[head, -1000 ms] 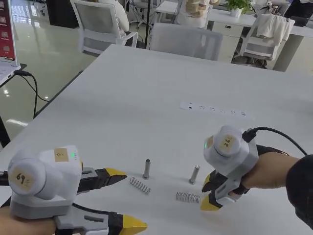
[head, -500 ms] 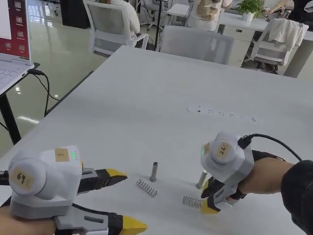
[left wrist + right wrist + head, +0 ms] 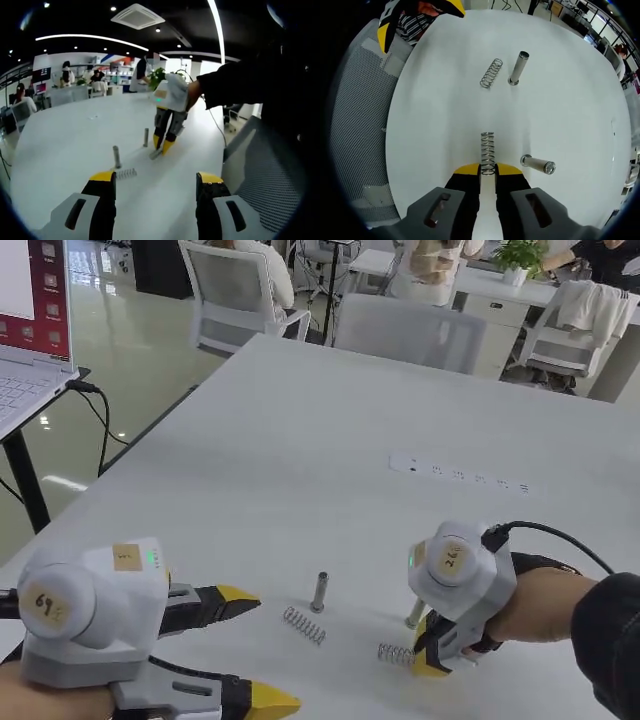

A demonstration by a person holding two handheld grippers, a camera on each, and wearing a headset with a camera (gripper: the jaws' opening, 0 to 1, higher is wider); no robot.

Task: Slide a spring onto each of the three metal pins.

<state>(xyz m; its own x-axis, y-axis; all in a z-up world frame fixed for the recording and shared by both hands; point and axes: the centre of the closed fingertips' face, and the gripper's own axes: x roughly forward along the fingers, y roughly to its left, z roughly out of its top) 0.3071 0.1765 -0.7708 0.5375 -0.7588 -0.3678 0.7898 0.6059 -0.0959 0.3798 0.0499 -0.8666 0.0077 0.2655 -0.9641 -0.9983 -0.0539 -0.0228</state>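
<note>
Two short metal pins stand on the white table (image 3: 300, 460): one (image 3: 320, 592) at the middle, the other (image 3: 413, 616) half hidden behind my right gripper (image 3: 428, 664). A loose spring (image 3: 303, 625) lies beside the middle pin. The right gripper (image 3: 488, 171) is shut on the near end of a second spring (image 3: 488, 147), which lies flat, pointing away from the jaws, with a pin (image 3: 537, 164) just to its right. My left gripper (image 3: 255, 648) hovers open at the near left, with nothing between its jaws (image 3: 156, 177). It looks toward a pin (image 3: 116, 156) and a spring (image 3: 126, 173).
A white power strip (image 3: 455, 472) is set into the table further back. A laptop (image 3: 30, 330) sits on a stand beyond the left edge. Grey chairs (image 3: 405, 330) line the far side. A mesh chair (image 3: 360, 125) is by the near edge.
The right gripper has come down and closed its jaws on the end of the nearer spring. The left gripper has held still. The head camera has shifted.
</note>
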